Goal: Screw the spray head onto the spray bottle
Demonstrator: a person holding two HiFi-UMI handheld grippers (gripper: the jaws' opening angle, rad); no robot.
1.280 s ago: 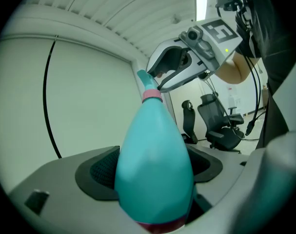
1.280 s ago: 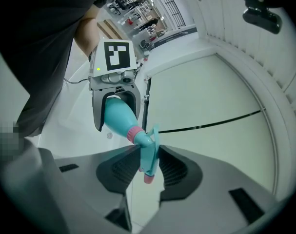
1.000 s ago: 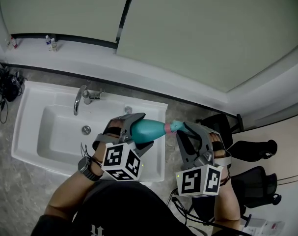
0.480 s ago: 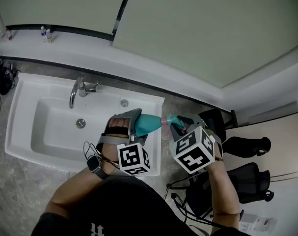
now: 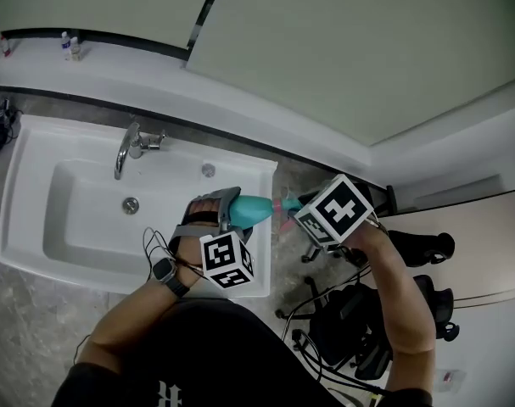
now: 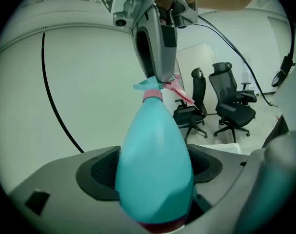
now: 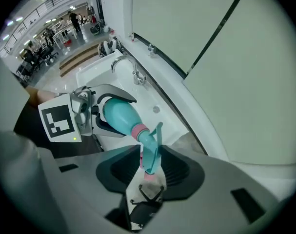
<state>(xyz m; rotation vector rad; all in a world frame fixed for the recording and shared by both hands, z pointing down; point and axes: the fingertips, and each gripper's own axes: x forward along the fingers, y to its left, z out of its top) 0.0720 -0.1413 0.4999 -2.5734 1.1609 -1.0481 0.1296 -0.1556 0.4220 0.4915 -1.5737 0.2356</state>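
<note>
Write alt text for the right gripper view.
The right gripper has its jaws shut on a teal spray head seated at the pink-collared neck of a teal spray bottle, which the left gripper holds. A white sink with a faucet lies behind.

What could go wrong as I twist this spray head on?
The right gripper pinches only the thin spray head, which might slip or go on crooked. The left gripper clamps the smooth, tapered spray bottle, so it could turn with the head. Both hang at the sink rim; a drop could reach the floor.
</note>
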